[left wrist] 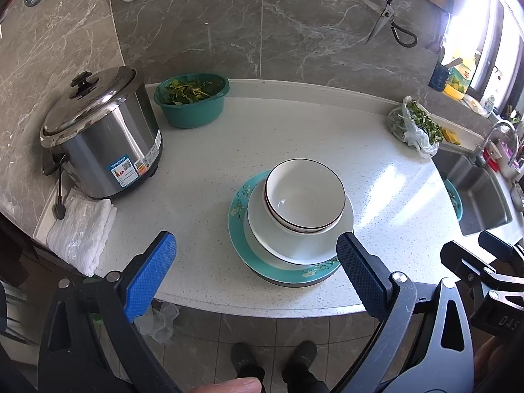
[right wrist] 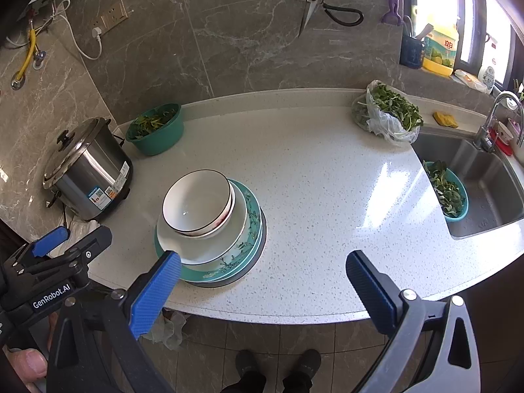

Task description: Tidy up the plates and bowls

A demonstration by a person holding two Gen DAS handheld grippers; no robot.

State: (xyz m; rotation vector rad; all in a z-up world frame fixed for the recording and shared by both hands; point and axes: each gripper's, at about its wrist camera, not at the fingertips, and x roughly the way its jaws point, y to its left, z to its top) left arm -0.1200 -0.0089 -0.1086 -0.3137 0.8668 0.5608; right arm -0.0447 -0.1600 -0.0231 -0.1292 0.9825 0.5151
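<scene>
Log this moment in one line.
left gripper: open, empty | right gripper: open, empty | bowls stacked on plates | counter

Bowls [left wrist: 304,193] atop plates [left wrist: 281,262], left gripper [left wrist: 255,262] jaws apart.

Daylight enters from the window [right wrist: 439,3] at upper right, blown out to white in both views. Bright glare patches lie on the desk [right wrist: 393,193] toward its right edge. Focus is sharp centrally. Strong fisheye curvature bends the desk edges; corners vignette dark.
</scene>
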